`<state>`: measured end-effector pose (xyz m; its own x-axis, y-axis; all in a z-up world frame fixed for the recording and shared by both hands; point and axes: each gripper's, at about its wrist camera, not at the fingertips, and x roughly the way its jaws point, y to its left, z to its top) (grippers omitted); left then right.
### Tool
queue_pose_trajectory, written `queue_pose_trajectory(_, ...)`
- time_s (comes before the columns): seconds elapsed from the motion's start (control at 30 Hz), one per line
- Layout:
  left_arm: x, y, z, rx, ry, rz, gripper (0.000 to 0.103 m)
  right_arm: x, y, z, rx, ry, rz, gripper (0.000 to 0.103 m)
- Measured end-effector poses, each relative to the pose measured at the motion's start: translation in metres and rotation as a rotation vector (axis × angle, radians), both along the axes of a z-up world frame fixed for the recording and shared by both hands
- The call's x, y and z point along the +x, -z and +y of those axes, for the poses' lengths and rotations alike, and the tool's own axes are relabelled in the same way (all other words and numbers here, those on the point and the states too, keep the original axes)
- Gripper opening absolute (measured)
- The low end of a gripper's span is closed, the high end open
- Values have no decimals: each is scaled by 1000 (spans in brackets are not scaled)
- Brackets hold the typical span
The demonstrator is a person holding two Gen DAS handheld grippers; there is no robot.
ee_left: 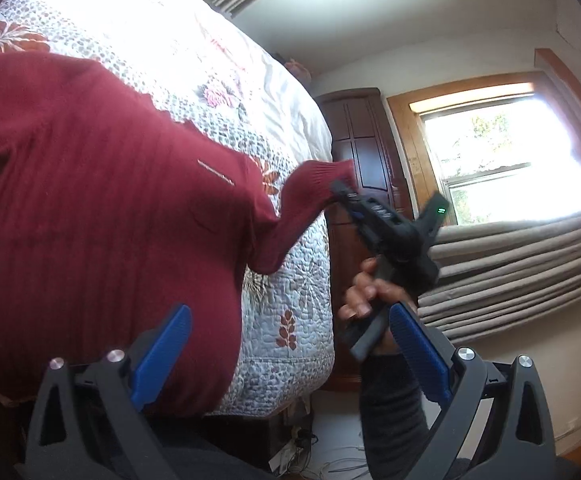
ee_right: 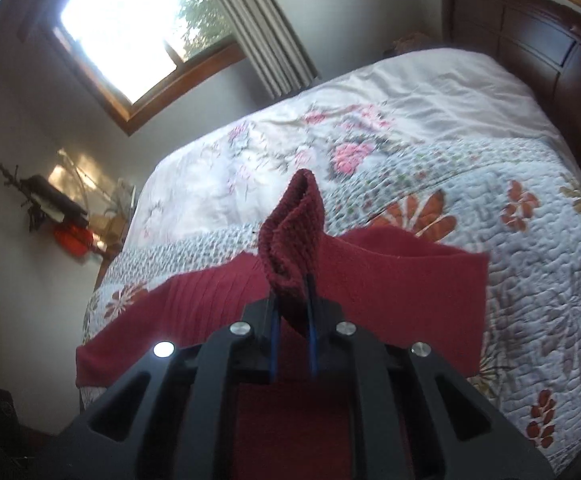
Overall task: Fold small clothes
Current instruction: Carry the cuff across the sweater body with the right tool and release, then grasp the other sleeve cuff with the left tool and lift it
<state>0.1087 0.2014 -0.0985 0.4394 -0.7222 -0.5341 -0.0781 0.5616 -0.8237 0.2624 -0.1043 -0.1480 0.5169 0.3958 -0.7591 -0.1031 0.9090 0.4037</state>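
Observation:
A dark red ribbed sweater (ee_left: 90, 208) lies spread on the floral quilt of the bed (ee_left: 290, 292). My left gripper (ee_left: 286, 344) is open near the sweater's lower edge, its blue pads wide apart with nothing between them. My right gripper (ee_left: 344, 192) is shut on the cuff of the sweater's sleeve (ee_left: 310, 196), lifting it off the quilt at the bed's side. In the right wrist view the right gripper (ee_right: 292, 300) pinches the sleeve cuff (ee_right: 294, 236), which stands up above the fingers, with the sweater body (ee_right: 390, 276) flat beneath.
The bed's quilt (ee_right: 490, 208) reaches a dark wooden headboard (ee_right: 530, 60). A dark wardrobe (ee_left: 366, 144), a window (ee_left: 502, 160) and grey curtains (ee_left: 530, 264) stand beyond the bed's edge. Cables (ee_left: 330, 464) lie on the floor. A hand (ee_left: 366, 288) holds the right gripper.

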Motion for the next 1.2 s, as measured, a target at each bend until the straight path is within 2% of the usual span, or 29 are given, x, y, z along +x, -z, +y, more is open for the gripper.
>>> queue_pose_trajectory(0.1,11,8,16,-7,-58,-9,99,3,40,57,-35,-52,72,10)
queue_pose_trajectory(0.2,24,22,25,-11,-66,26,99,6,81,100,-85,-80,138,10)
queue_pose_trajectory(0.3,45,36,31,77,-46,49,99,1,106,126,-133,-115,174,17)
queue_pose_trajectory(0.33,53,43,32,88,-32,58,99,-2,108,129,-139,-119,174,24)
queue_pose_trajectory(0.37,62,50,33,82,-19,77,99,-8,104,128,-135,-124,163,36)
queue_pose_trajectory(0.43,83,66,36,13,-19,107,99,-21,93,124,-136,-119,129,47)
queue_pose_trajectory(0.5,102,84,39,-71,-15,134,99,-37,79,109,-122,-99,113,50)
queue_pose_trajectory(0.6,137,119,30,-174,-9,252,99,-69,70,78,-103,-56,127,52)
queue_pose_trajectory(0.67,154,136,20,-193,12,292,99,-96,68,55,-95,-18,138,53)
queue_pose_trajectory(0.77,173,151,1,-93,52,330,99,-134,66,21,-79,64,159,53)
queue_pose_trajectory(0.83,181,160,-9,19,83,354,99,-156,65,4,-55,127,172,55)
queue_pose_trajectory(0.9,186,171,-13,49,81,399,99,-175,65,-11,-27,194,185,57)
queue_pose_trajectory(1.0,190,176,-18,99,77,400,95,-196,70,-18,14,246,205,57)
queue_pose_trajectory(1.07,195,170,-21,155,82,376,82,-203,73,-17,35,259,212,57)
queue_pose_trajectory(1.13,198,170,-22,191,101,397,37,-206,75,-15,66,262,227,57)
queue_pose_trajectory(1.2,202,171,-21,207,117,429,22,-209,75,-8,81,250,226,57)
